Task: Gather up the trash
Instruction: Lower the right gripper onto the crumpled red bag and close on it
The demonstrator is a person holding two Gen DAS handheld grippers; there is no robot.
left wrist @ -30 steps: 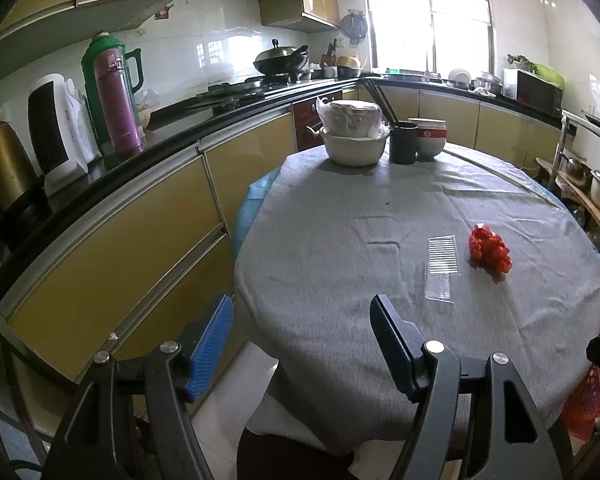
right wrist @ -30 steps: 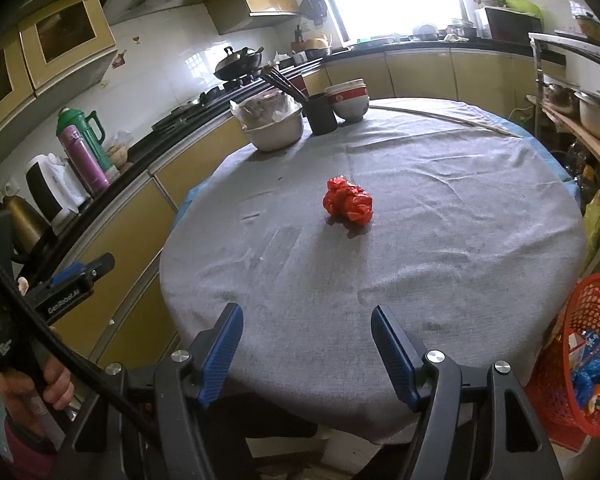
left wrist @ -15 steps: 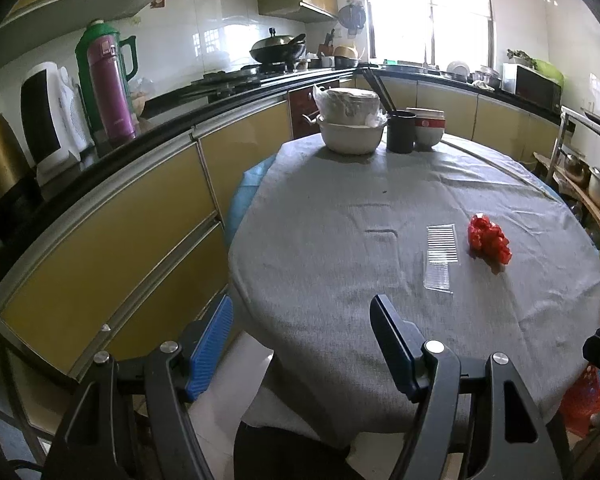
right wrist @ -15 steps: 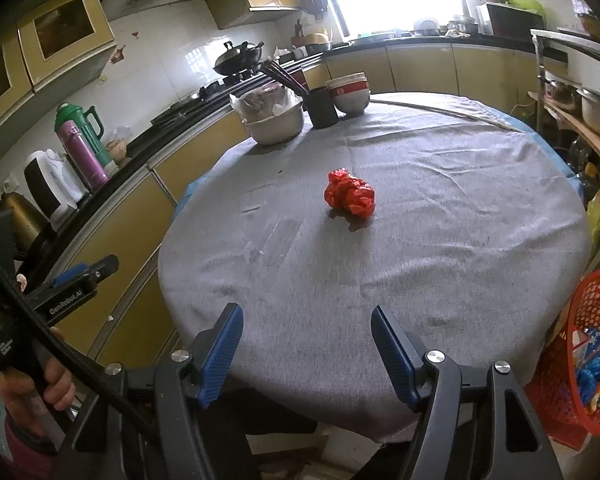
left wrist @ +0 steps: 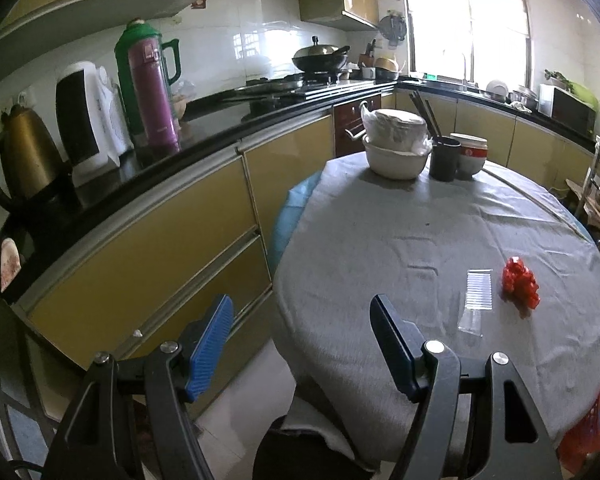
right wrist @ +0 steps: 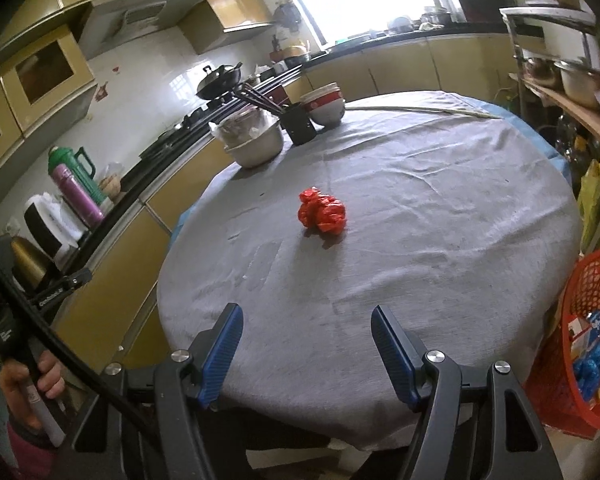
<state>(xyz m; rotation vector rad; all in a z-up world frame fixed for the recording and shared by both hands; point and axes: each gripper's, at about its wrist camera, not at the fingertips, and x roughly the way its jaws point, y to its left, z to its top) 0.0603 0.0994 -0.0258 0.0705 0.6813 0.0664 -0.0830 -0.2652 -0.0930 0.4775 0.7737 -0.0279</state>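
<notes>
A crumpled red wrapper (right wrist: 322, 216) lies near the middle of the round table's grey cloth (right wrist: 440, 200); it also shows in the left wrist view (left wrist: 520, 282). A clear plastic wrapper (left wrist: 477, 295) lies flat just left of it, faint in the right wrist view (right wrist: 265, 264). My left gripper (left wrist: 302, 338) is open and empty, off the table's near left edge. My right gripper (right wrist: 307, 344) is open and empty above the near edge, well short of the red wrapper.
A red mesh basket (right wrist: 588, 344) holding trash stands on the floor at the table's right. A covered bowl (left wrist: 396, 148), a black chopstick cup (left wrist: 444, 158) and stacked bowls (left wrist: 470, 156) sit at the far edge. Yellow cabinets (left wrist: 148, 248) with a black counter run along the left.
Both grippers have drawn back and lifted slightly; the table and wrappers look a bit farther off. The left view has swung left. Both stay open.
</notes>
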